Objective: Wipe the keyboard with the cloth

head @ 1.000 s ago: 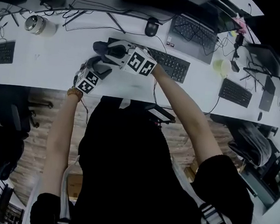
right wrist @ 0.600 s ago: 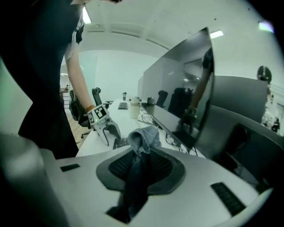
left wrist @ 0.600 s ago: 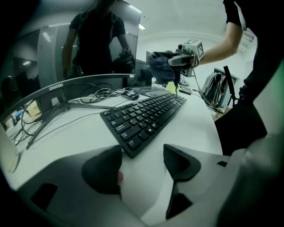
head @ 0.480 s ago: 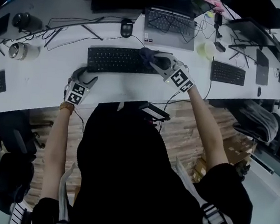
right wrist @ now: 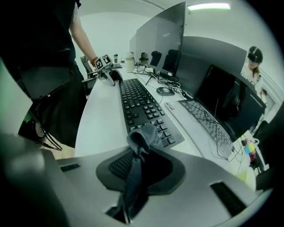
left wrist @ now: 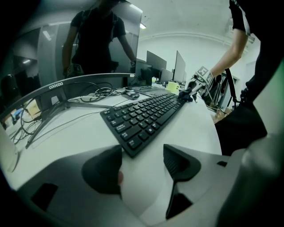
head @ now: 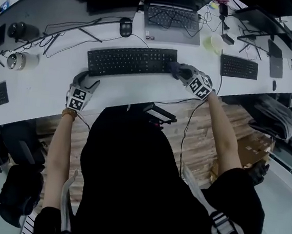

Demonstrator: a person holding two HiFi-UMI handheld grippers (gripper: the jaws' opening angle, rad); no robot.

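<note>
White desk (head: 45,96): right claw (right wrist: 140,156) clamps cloth (right wrist: 143,136) at keyboard's (head: 131,61) end; left claw (left wrist: 142,165) gapes.

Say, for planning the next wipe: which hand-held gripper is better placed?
Right. The right hand-held gripper is shut on the cloth at the right end of the keyboard; the left hand-held gripper is open, empty.

Keyboard (head: 131,61) matt black plastic; cloth (right wrist: 143,135) soft grey fabric; desk (head: 46,86) smooth white.

Bare desk (head: 123,88) lies open along the near edge of the keyboard (head: 131,61) — beyond it a mouse (head: 126,28), laptop (head: 173,20) and loose cables (head: 72,28) crowd the far side.
</note>
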